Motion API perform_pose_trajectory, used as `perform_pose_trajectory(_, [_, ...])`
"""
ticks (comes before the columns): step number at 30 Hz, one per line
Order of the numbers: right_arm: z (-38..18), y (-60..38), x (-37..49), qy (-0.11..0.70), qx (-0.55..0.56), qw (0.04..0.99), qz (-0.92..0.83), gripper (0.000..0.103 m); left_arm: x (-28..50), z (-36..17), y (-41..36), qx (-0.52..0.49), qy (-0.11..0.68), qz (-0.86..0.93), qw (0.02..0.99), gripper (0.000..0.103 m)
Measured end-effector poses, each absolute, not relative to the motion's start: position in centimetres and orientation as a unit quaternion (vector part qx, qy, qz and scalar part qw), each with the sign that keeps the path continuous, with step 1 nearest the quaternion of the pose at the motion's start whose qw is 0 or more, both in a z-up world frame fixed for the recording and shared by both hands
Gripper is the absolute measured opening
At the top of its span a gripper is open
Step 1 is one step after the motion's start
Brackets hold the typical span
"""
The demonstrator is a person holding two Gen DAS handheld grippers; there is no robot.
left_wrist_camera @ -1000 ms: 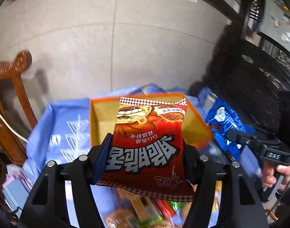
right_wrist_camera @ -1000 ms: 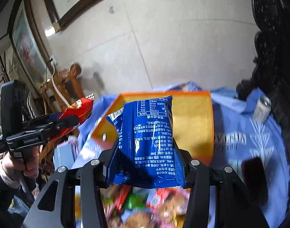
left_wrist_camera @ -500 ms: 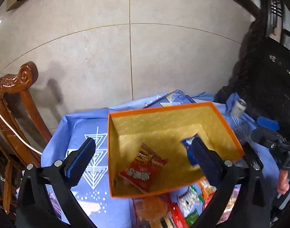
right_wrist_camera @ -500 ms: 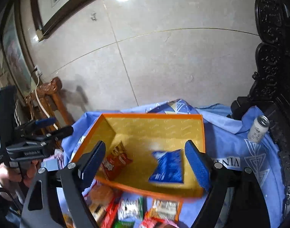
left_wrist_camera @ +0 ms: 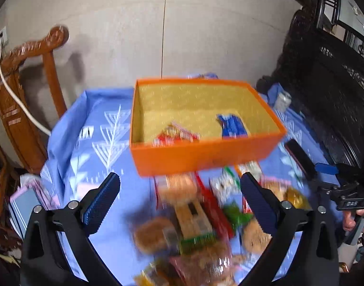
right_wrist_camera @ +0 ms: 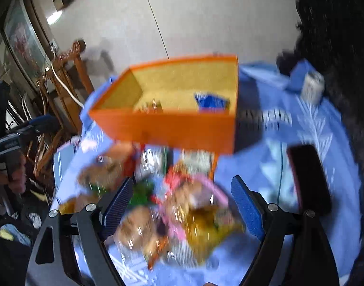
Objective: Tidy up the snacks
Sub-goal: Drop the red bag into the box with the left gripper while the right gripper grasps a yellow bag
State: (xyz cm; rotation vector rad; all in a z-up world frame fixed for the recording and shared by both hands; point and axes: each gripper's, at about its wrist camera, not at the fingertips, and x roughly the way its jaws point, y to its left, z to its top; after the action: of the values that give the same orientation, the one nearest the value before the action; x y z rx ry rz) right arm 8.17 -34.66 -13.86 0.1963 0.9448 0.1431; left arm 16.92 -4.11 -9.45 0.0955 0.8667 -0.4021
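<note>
An orange box (left_wrist_camera: 201,152) with a yellow inside stands on the blue tablecloth, also in the right wrist view (right_wrist_camera: 172,128). A red snack bag (left_wrist_camera: 176,135) and a blue snack bag (left_wrist_camera: 232,126) lie in it; the blue bag also shows in the right wrist view (right_wrist_camera: 211,102). A blurred pile of snack packets (left_wrist_camera: 196,219) lies in front of the box, also in the right wrist view (right_wrist_camera: 172,205). My left gripper (left_wrist_camera: 179,200) is open and empty above the pile. My right gripper (right_wrist_camera: 182,205) is open and empty above the pile.
A drink can (left_wrist_camera: 282,100) stands at the back right of the tablecloth (left_wrist_camera: 98,128). A dark flat case (right_wrist_camera: 308,181) lies right of the pile. A wooden chair (left_wrist_camera: 22,90) stands at the left, dark carved furniture (left_wrist_camera: 330,95) at the right.
Both grippers let go of their bags, which now lie in the box. Both grippers have since pulled back and tilted down over the snack pile.
</note>
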Motion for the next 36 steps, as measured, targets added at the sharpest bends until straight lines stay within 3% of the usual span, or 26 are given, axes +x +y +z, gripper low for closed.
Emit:
perform_pose_trajectory(15, [-21.6, -36.1, 7.9, 0.510, 0.096, 0.854, 0.038, 0.071, 12.2, -11.4, -4.8, 0.048, 0.454, -0.207, 0.865, 0.099])
perform_pose_trajectory(19, [-21.5, -36.5, 7.6, 0.501, 0.094, 0.859, 0.039, 0.051, 11.1, -11.5, -6.9, 0.069, 0.454, -0.222, 0.860, 0.099])
perform_pose_trajectory(22, [-21.1, -36.3, 7.1, 0.496, 0.082, 0.864, 0.032, 0.045, 10.6, -11.9, -7.7, 0.079, 0.459, -0.226, 0.856, 0.099])
perform_pose_trajectory(29, [-18.1, -36.0, 4.0, 0.458, 0.108, 0.882, 0.029, 0.042, 9.6, -13.7, -8.1, 0.111, 0.460, -0.222, 0.852, 0.099])
perform_pose_trajectory(36, [-15.4, -34.8, 1.8, 0.423, 0.140, 0.894, 0.045, 0.042, 11.6, -17.1, -5.5, 0.078, 0.502, -0.181, 0.842, 0.099])
